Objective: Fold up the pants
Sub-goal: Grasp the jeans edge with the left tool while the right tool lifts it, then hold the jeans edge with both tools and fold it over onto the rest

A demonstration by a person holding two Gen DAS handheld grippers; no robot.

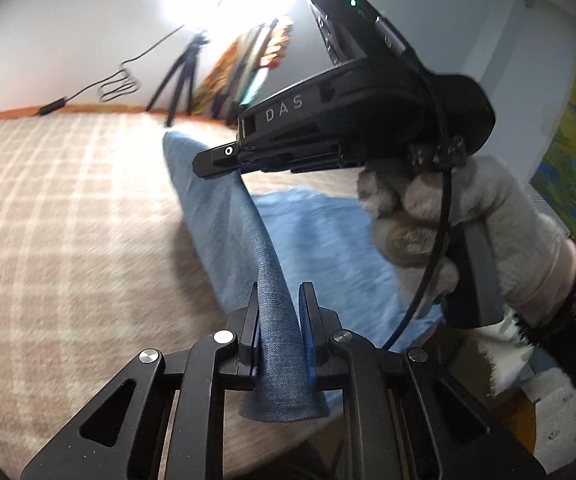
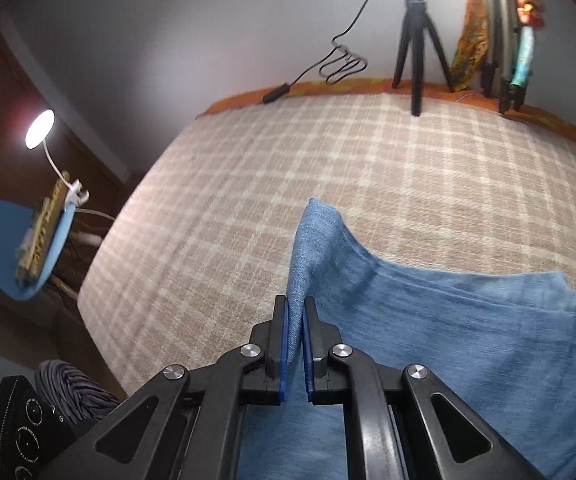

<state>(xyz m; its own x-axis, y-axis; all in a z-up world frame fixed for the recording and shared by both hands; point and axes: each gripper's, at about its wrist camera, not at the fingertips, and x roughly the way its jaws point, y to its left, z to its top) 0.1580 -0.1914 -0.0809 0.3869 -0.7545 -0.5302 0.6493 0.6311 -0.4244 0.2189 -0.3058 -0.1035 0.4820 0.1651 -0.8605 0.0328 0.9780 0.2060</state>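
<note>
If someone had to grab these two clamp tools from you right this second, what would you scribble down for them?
Left gripper: shut on a pinched ridge of the blue pants.
Right gripper: shut on another edge of the pants.
Pants: partly lifted off the checked blanket, the rest lying flat.
Done: both edges gripped and raised.
Left: carry the held edge over, lay it down, smooth it, finish the folds.

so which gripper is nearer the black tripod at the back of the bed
Right. The right gripper grips the pants farther up the bed toward the tripod; the left gripper grips them behind it.
</note>
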